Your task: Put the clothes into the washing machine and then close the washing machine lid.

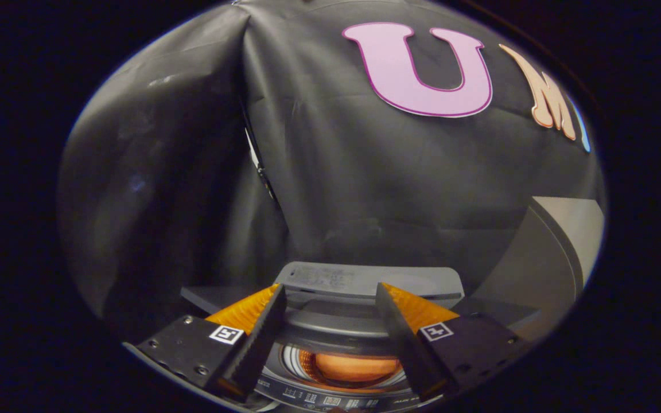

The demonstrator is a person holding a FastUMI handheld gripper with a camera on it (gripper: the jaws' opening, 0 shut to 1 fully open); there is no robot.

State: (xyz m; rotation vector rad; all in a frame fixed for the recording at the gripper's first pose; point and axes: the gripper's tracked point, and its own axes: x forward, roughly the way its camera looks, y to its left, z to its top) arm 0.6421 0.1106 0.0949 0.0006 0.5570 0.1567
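Your gripper hangs above the washing machine, fingers spread apart with nothing between them; the grey top-loading machine sits below and just ahead of the fingers, against the black cloth wall. Its round drum mouth faces up, lit orange inside, and you cannot tell whether the orange mass there is clothing or glow. The lid stands raised at the back of the mouth, its long edge crosswise beyond the fingertips, control strip nearest you.
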